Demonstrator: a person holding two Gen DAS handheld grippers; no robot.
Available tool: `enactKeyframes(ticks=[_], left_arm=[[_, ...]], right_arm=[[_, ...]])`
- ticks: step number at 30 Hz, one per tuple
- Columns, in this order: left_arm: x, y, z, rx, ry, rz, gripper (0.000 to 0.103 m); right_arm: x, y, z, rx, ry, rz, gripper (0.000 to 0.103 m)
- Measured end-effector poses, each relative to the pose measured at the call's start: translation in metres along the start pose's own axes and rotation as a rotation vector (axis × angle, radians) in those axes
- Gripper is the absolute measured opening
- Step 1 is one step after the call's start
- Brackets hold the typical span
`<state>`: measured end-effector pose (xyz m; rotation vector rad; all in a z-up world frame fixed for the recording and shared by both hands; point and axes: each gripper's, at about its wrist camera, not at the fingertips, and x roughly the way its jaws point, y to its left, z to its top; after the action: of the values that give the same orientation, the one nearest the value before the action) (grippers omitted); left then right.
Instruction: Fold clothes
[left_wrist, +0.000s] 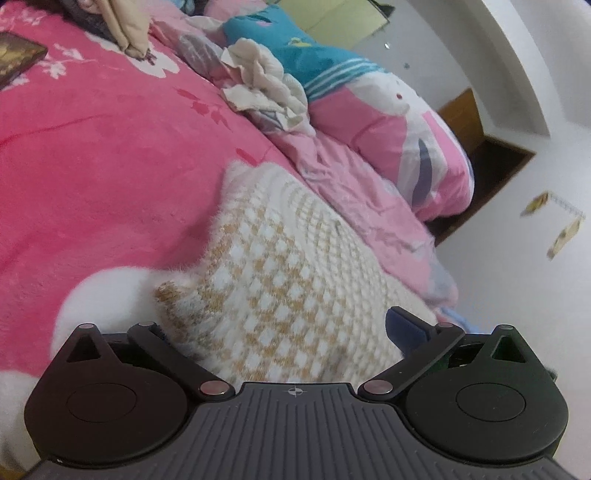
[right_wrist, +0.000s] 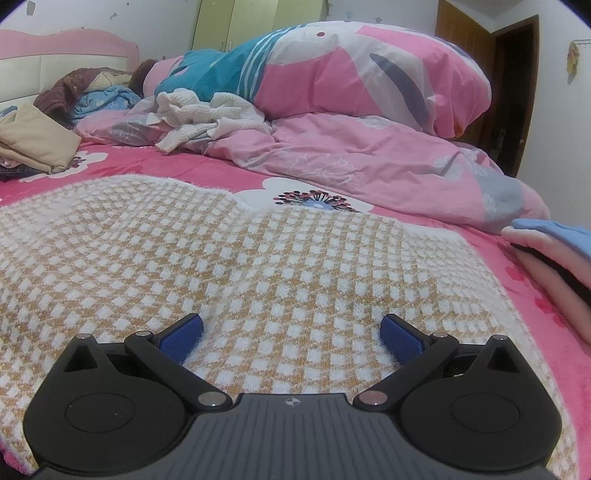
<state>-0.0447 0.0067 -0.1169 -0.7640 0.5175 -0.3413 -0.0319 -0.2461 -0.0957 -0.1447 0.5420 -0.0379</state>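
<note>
Both tongs wide, over checked sweater

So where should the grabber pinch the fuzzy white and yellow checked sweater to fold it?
Probably the fuzzy white and yellow checked sweater's far fluffy edge, coming from the near side with the open right gripper. It lies flat on the pink flowered blanket, so only an edge gives the fingers something to pinch.

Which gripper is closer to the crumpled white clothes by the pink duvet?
Hard to call. Left gripper and right gripper both sit over the checked sweater, with the white clothes far ahead of each.
</note>
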Motion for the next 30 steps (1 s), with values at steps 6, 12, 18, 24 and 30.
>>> enactKeyframes(ticks=[6, 12, 18, 24, 30], left_arm=[[0.010, -0.004, 0.009, -0.008, -0.033, -0.054, 0.103], [0.025, -0.008, 0.004, 0.041, -0.037, -0.038, 0.102], [0.038, -0.008, 0.010, 0.048, -0.071, -0.043, 0.102], [0.052, -0.015, 0.010, 0.115, -0.083, 0.008, 0.097], [0.055, -0.024, 0.011, 0.195, -0.086, 0.064, 0.056]], right_arm=[[0.001, 0.001, 0.001, 0.002, 0.002, -0.004, 0.103], [0.002, 0.001, 0.001, 0.004, 0.001, -0.004, 0.103], [0.003, 0.000, 0.001, 0.005, -0.001, -0.003, 0.103], [0.003, 0.000, 0.000, 0.007, -0.008, -0.004, 0.103], [0.002, 0.000, -0.001, 0.010, -0.015, -0.003, 0.103]])
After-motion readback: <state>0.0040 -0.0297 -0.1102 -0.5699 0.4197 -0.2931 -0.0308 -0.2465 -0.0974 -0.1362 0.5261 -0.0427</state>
